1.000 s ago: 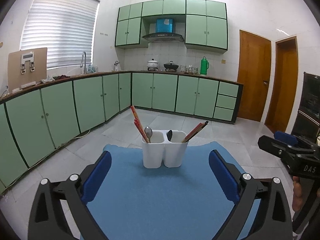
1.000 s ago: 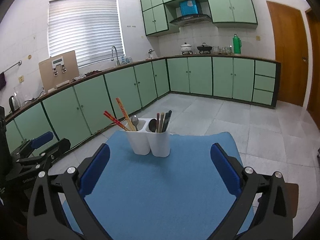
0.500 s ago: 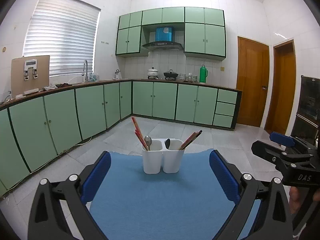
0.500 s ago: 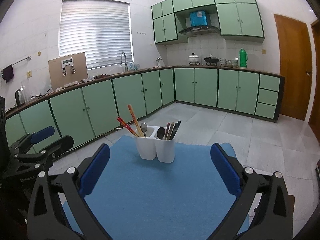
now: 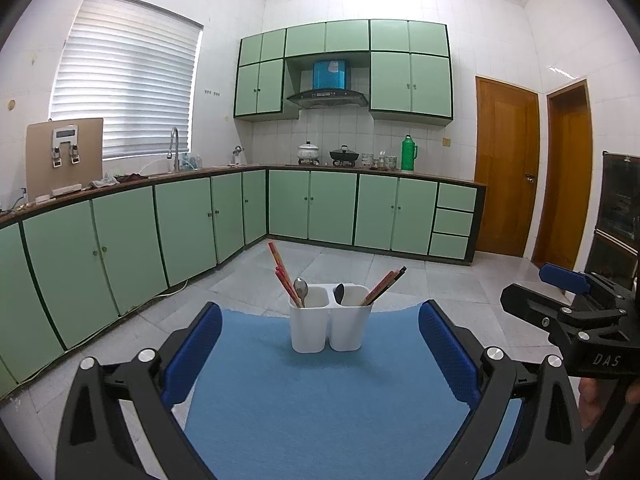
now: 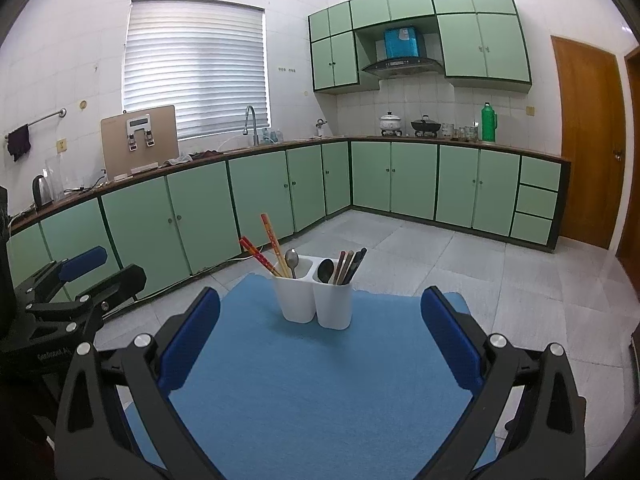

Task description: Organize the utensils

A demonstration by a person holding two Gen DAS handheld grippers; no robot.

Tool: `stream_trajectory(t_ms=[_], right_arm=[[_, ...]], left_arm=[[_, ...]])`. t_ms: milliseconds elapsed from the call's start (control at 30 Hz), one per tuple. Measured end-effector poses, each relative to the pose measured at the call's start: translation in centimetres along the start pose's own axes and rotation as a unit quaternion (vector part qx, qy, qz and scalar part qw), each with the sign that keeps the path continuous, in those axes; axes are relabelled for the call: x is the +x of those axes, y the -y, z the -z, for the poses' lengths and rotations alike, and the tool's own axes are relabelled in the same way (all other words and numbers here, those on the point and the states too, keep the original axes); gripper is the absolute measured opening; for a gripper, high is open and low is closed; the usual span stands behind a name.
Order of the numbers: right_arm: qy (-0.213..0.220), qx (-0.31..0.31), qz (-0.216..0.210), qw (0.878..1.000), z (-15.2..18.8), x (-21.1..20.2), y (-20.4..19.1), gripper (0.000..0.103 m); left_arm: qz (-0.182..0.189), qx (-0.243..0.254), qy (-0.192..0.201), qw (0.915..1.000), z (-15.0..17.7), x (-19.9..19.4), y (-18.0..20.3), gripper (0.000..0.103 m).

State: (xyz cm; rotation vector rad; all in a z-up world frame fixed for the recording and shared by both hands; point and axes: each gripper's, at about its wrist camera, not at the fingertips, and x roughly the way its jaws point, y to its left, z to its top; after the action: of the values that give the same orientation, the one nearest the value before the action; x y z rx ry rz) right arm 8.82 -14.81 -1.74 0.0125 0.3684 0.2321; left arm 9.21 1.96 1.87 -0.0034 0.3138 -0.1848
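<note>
- Left gripper (image 5: 320,354) hanging wide, holding nothing.
- White two-cup holder (image 6: 314,300) sitting on the blue mat (image 6: 320,392) — red chopsticks (image 6: 266,250) and a spoon (image 6: 292,261) leaning in its left cup, darker utensils in the right.
- Right gripper (image 6: 320,350) gaping, empty.
- Risk: clipping those leaning sticks — tipping the light holder.

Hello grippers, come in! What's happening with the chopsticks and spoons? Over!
Left gripper open, empty. Right gripper open, empty. Chopsticks and spoons all upright in white holder on blue mat. Nothing in the way.
</note>
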Motion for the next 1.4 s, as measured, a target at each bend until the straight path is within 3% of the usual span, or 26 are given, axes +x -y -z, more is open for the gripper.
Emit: stream_trajectory(t_ms=[1400], right_arm=[[0.011,-0.009,0.001,1.0,-0.11,-0.64,-0.83,0.098]], left_arm=[[-0.001,0.001,0.01,0.9999,-0.01,-0.95,-0.22,0.097]])
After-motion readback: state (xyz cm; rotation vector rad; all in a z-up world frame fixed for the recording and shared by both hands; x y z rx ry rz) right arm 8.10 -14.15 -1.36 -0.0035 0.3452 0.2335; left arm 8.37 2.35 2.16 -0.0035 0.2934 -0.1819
